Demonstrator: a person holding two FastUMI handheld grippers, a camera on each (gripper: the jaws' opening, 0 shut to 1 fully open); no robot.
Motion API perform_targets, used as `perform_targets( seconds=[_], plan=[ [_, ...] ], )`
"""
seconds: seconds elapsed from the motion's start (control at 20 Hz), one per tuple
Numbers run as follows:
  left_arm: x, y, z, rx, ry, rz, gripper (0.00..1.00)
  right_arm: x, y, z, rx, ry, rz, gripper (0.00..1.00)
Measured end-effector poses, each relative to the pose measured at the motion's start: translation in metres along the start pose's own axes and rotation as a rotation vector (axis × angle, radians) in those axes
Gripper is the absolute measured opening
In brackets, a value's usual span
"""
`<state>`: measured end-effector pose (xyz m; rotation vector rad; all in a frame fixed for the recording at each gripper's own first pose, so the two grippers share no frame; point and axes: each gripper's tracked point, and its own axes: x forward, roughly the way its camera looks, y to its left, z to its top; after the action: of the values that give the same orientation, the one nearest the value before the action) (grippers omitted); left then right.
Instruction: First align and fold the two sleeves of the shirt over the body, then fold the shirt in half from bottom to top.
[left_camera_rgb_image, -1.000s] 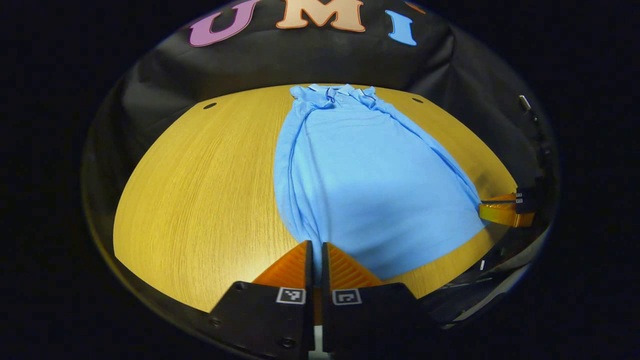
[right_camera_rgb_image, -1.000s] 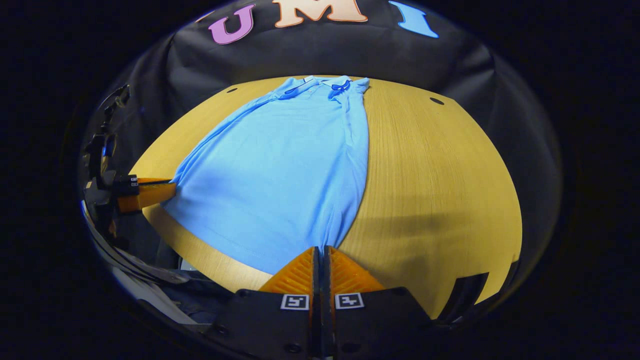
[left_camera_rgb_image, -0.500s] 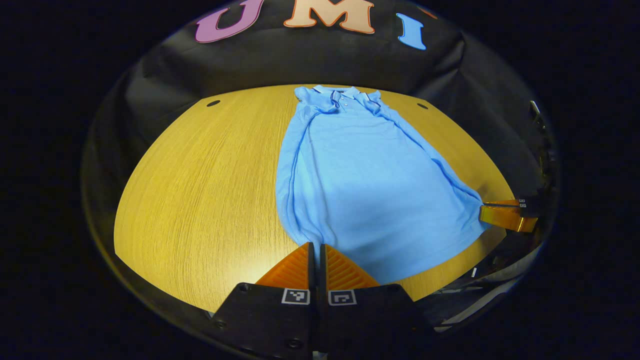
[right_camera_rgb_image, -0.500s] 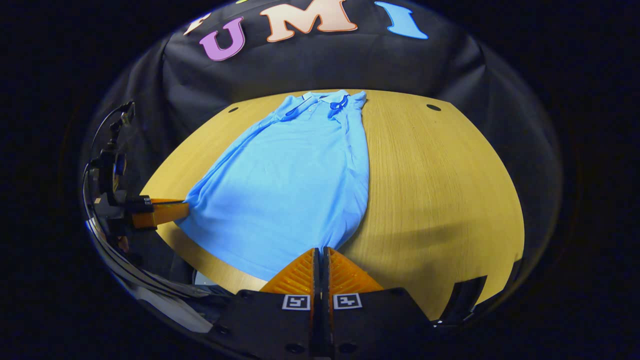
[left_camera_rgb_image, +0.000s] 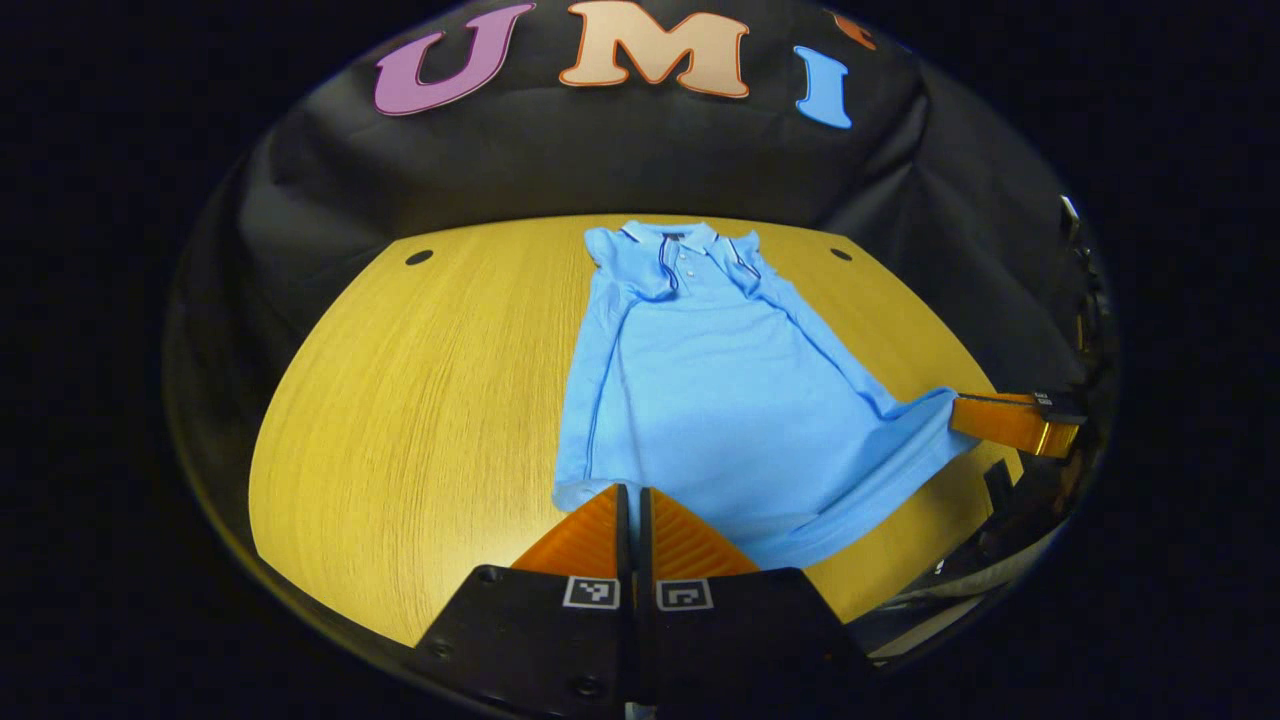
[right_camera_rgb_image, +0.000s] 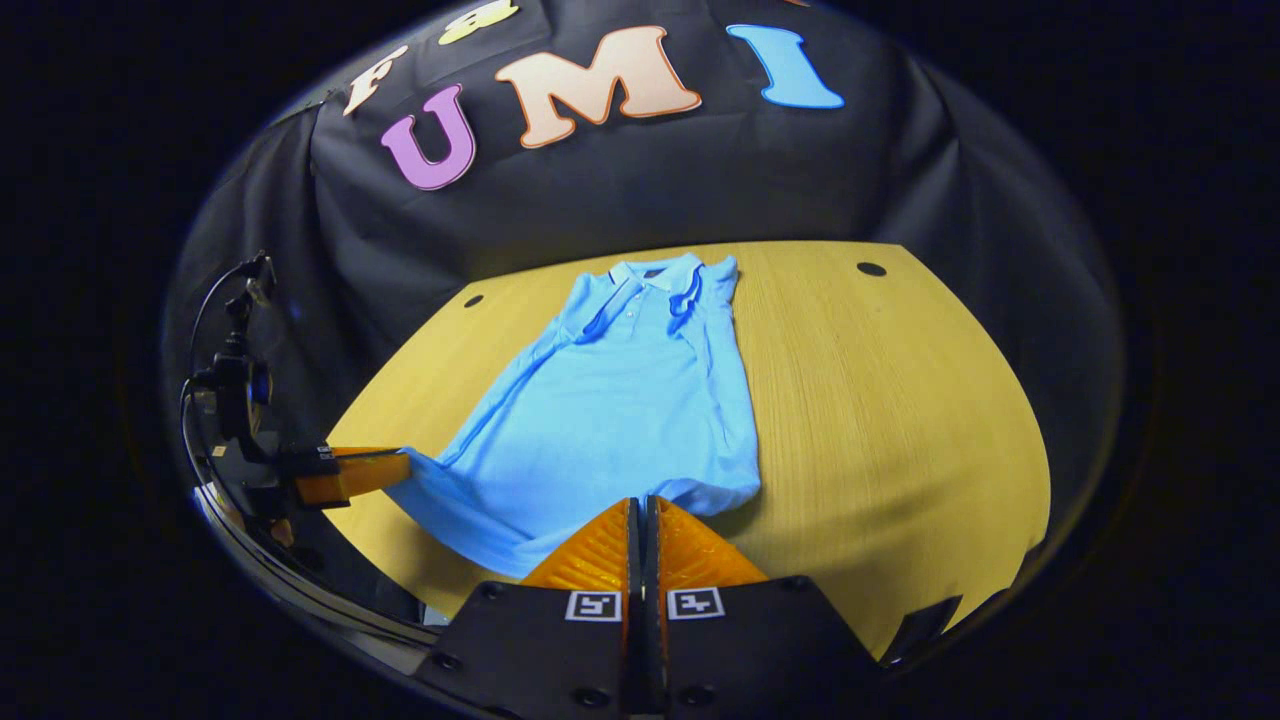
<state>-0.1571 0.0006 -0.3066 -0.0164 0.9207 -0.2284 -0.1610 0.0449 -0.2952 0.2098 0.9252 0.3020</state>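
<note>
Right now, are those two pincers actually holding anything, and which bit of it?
Yes. Both hold the blue shirt by its bottom hem: the left gripper pinches one hem corner, the right gripper the other, lifting it off the table.

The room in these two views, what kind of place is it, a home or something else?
Probably a recording booth, not a home. A black cloth wall hangs close behind a bare wooden table. One blue shirt lies on the table, and the left gripper and right gripper each pinch its bottom hem.
</note>
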Motion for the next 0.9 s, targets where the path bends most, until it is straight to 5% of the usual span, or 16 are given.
perform_targets(
  seconds=[0.9],
  plan=[
    [0.070,0.044,0.177,-0.044,-0.182,-0.018,0.00,0.079,-0.016,0.182,0.013,-0.240,-0.096,0.03]
  ],
)
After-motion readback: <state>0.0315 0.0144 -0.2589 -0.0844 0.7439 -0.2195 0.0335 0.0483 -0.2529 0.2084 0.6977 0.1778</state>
